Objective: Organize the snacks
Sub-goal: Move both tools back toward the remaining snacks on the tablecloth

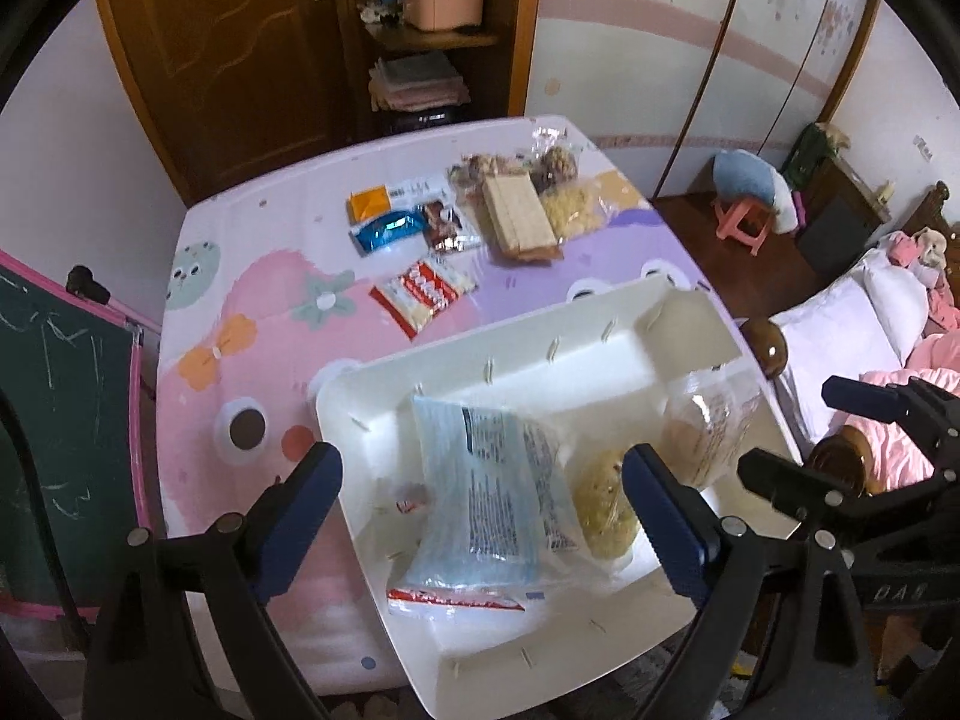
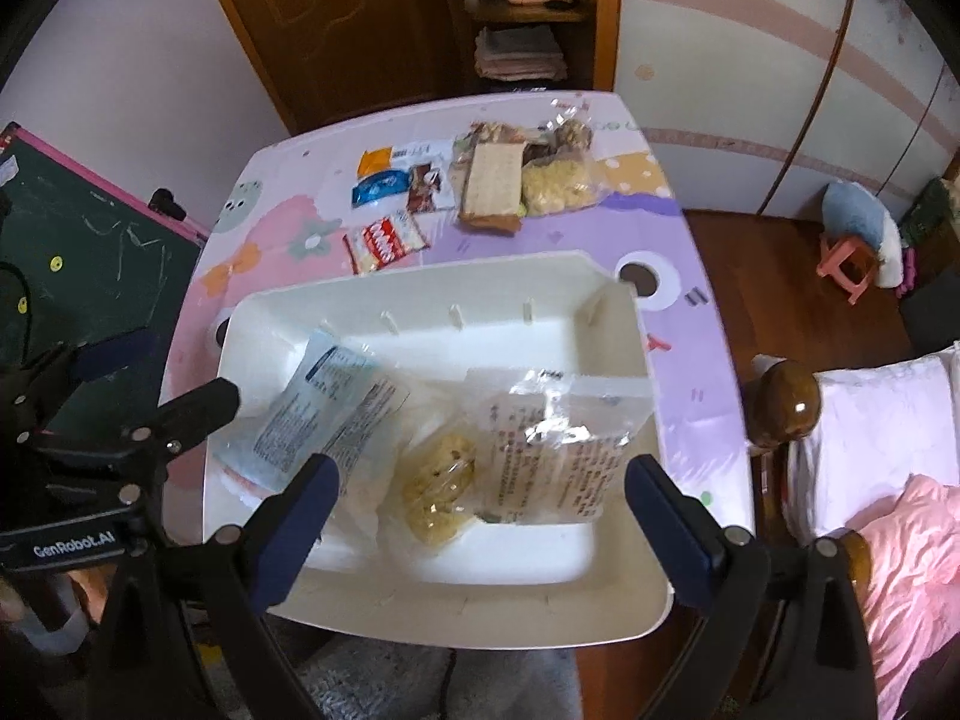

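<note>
Snacks lie in two groups on the pastel cartoon-print table (image 1: pixel 228 324): some inside a white bin (image 1: pixel 528 360), the rest loose at the far side. Within the bin, going left to right, a pale blue packet (image 1: pixel 480 492) printed with small text leans across the floor over a red-edged wrapper (image 1: pixel 456 600); next sits a clear bag of lumpy yellow cookie (image 2: pixel 438 486); then a clear printed bag (image 2: pixel 558 450) rests against the right wall. The bin has small slot tabs along its walls and no dividers fitted.

Beyond it, left to right: an orange pack (image 1: pixel 369 204), a blue wrapper (image 1: pixel 390 231), a brown packet (image 1: pixel 444 225), a red-and-white pack (image 1: pixel 423 294), a tan wafer block (image 1: pixel 519 216) and a yellow puffed bag (image 1: pixel 573 210).

The left gripper (image 1: pixel 480 504) hangs above the bin, jaws spread wide, gripping nothing. The right gripper (image 2: pixel 480 498) hangs likewise, released and empty.
</note>
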`<state>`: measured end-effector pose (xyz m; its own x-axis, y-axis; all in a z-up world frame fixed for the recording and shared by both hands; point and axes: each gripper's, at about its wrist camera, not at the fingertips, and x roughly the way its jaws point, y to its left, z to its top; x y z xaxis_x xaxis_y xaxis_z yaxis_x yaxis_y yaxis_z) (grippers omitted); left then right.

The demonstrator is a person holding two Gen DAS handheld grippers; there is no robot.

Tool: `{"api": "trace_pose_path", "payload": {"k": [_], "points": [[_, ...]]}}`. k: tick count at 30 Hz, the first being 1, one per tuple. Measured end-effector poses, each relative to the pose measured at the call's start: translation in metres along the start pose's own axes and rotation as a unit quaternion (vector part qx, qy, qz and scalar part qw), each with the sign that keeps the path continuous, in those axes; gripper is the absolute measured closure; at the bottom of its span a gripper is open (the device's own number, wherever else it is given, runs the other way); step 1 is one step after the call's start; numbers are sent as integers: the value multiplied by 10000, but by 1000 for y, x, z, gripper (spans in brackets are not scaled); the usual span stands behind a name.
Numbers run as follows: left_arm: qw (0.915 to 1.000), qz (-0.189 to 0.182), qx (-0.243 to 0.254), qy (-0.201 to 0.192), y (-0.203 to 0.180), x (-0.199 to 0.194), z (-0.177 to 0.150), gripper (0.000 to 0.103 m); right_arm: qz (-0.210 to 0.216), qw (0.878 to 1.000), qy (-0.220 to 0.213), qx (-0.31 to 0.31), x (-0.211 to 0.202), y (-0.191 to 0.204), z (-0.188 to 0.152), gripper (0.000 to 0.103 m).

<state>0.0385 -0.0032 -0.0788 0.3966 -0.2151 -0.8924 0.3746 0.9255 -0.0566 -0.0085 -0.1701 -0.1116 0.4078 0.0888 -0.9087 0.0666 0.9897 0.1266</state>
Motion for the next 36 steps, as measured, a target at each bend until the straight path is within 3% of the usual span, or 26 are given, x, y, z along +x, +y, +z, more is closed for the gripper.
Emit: {"api": "trace_pose_path", "payload": {"k": [6, 12, 19, 25, 36], "points": [[9998, -18, 173, -99, 4, -11, 22, 9, -55, 9997, -208, 93, -19, -6, 24, 6], [9985, 368, 220, -352, 14, -16, 59, 9, -342, 9980, -522, 43, -27, -14, 64, 11], [9974, 544, 119, -455, 34, -1, 111, 9, -180, 9981, -592, 43, -17, -28, 120, 14], [9979, 600, 115, -197, 47, 42, 147, 9, -26, 9987, -499, 39, 14, -35, 170, 14], [9963, 802, 237, 199, 62, 125, 169, 9, 80, 9998, -114, 120, 92, -32, 226, 14]]}}
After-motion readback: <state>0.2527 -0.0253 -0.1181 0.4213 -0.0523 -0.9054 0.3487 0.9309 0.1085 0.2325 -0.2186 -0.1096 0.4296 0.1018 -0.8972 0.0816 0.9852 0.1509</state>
